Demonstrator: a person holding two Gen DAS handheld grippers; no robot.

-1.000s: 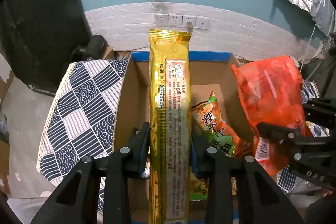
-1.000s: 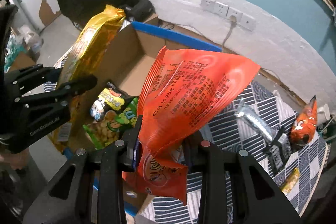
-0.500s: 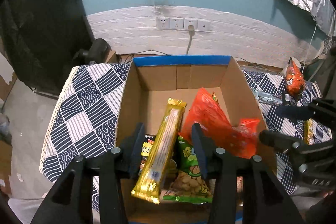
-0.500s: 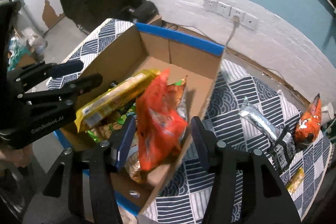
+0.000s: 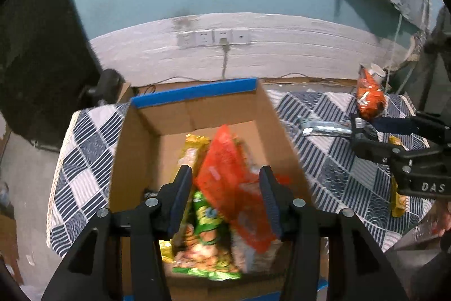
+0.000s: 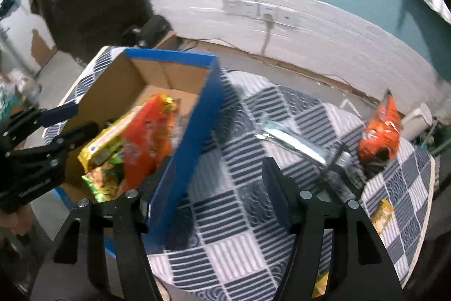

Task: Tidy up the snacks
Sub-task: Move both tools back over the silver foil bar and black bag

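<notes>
A cardboard box (image 5: 270,114) with a blue-taped rim sits on the checked cloth; it also shows in the right wrist view (image 6: 197,114). Inside lie an orange bag (image 5: 225,177), a long gold packet (image 5: 193,148) and a green bag (image 5: 205,219). My left gripper (image 5: 225,196) is open and empty above the box. My right gripper (image 6: 222,185) is open and empty over the cloth, beside the box's right wall. On the cloth lie a silver packet (image 6: 293,143), an orange chip bag (image 6: 380,129) and a yellow snack (image 6: 380,213).
The checked cloth (image 6: 242,216) covers a table standing against a white and teal wall with sockets (image 5: 214,37). A white cup (image 6: 417,117) stands at the far right edge. The right gripper shows in the left wrist view (image 5: 375,137).
Both grippers opened and let go: the gold packet and the orange bag dropped into the box. The right gripper has since swung right, over the cloth.
</notes>
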